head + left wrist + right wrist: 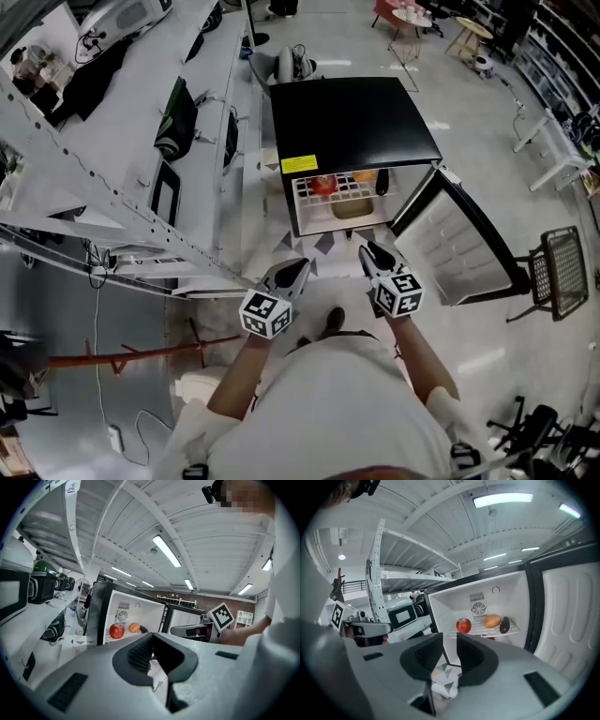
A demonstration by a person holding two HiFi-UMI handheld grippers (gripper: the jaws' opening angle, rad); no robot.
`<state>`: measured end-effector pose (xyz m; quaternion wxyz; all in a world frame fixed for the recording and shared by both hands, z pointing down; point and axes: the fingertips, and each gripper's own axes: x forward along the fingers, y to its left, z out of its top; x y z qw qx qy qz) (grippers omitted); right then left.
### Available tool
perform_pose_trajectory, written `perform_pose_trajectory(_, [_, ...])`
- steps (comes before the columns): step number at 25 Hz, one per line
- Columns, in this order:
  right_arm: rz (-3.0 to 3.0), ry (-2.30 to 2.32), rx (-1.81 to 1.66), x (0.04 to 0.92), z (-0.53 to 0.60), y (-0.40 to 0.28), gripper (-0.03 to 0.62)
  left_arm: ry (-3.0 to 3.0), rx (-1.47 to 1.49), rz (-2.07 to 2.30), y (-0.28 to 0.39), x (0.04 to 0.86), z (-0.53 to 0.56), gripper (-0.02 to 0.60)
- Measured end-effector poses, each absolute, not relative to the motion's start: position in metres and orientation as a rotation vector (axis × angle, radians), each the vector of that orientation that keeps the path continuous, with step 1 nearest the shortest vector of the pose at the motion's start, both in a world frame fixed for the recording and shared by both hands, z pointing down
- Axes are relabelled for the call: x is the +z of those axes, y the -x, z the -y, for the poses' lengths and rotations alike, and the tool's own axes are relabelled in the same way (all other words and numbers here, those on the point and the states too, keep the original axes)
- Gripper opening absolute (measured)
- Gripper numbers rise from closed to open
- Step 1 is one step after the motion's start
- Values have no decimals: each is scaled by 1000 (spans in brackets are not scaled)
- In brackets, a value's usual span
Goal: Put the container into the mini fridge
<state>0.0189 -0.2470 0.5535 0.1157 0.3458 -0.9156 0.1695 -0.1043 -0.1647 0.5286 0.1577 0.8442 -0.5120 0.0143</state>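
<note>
The black mini fridge (356, 117) stands on the floor ahead of me with its door (459, 248) swung open to the right. On its wire shelf lie a red apple (463, 625), an orange (492, 620) and a dark avocado (505, 625). Under the shelf I see a tan container (352, 206) on the lower level. My left gripper (298, 267) hangs in front of the fridge with its jaws together and nothing in them. My right gripper (367, 249) is beside it, just before the opening, its jaws a narrow gap apart and empty.
A long white workbench (141, 122) with monitors and bags runs along the left. A black mesh chair (562, 267) stands to the right of the open door. A triangle-patterned mat (323, 246) lies on the floor before the fridge. A red stand (141, 356) is at lower left.
</note>
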Motion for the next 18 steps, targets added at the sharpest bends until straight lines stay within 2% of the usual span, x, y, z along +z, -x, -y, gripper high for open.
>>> perform_pose_trajectory(18, [2768,-1042,303,495,177,-29,8,-2528,14,1430,73,494,115,5])
